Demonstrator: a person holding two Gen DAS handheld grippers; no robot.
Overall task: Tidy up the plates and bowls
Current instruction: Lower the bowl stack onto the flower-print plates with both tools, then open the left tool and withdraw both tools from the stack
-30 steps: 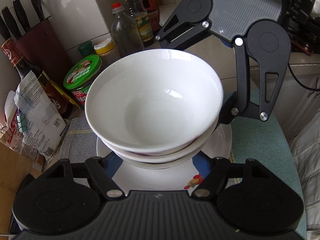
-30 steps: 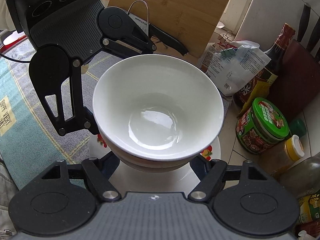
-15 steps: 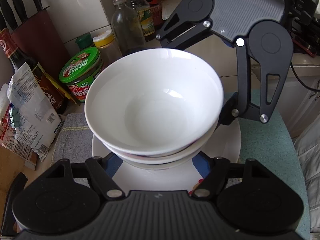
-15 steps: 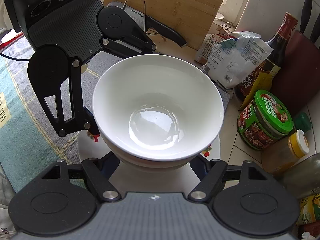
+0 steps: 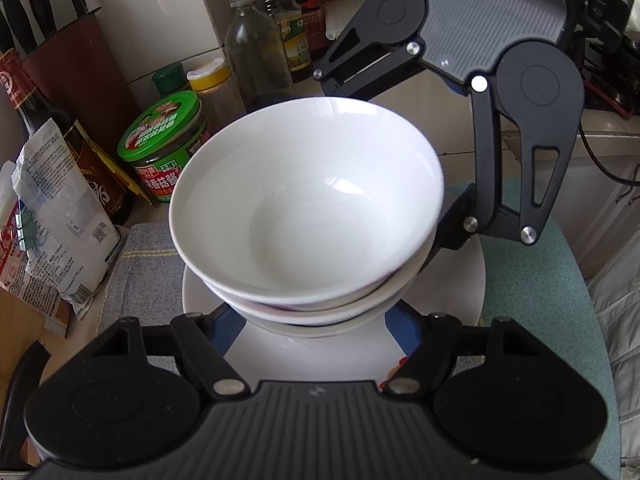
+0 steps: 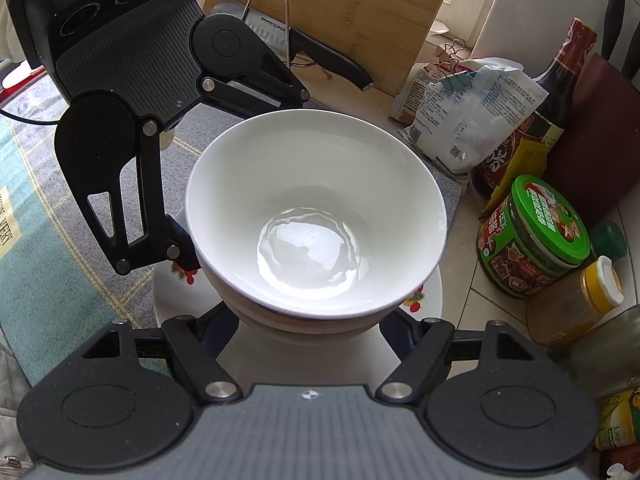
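A grey checked cloth point(image 5: 136, 264) and a teal mat point(image 5: 536, 280) cover the counter, and on them sits a wide white plate point(image 5: 452, 296) with a small fruit print at its rim. A stack of white bowls point(image 5: 308, 208) stands nested on the middle of that plate, the top bowl upright and empty, at least two more rims showing below it. The left gripper point(image 5: 316, 322) reaches in from one side with its fingers spread wide either side of the foot of the stack, the blue pads point(image 5: 232, 326) close against the lowest bowl; whether they press it or only flank it cannot be told. The right gripper point(image 6: 308, 326) comes in from the opposite side, its fingers likewise set wide around the base of the stack, and actual contact is hidden under the bowls. Each gripper shows in the other's view across the stack. Behind the plate a wooden cutting board point(image 6: 340, 12) leans upright with a black-handled knife point(image 6: 320, 56) before it. Near the stack stand a dark knife block point(image 5: 80, 80), a soy sauce bottle point(image 6: 536, 120), a clipped white packet point(image 6: 472, 116), a green-lidded jar point(image 5: 166, 144) and a yellow-capped jar point(image 5: 214, 92).
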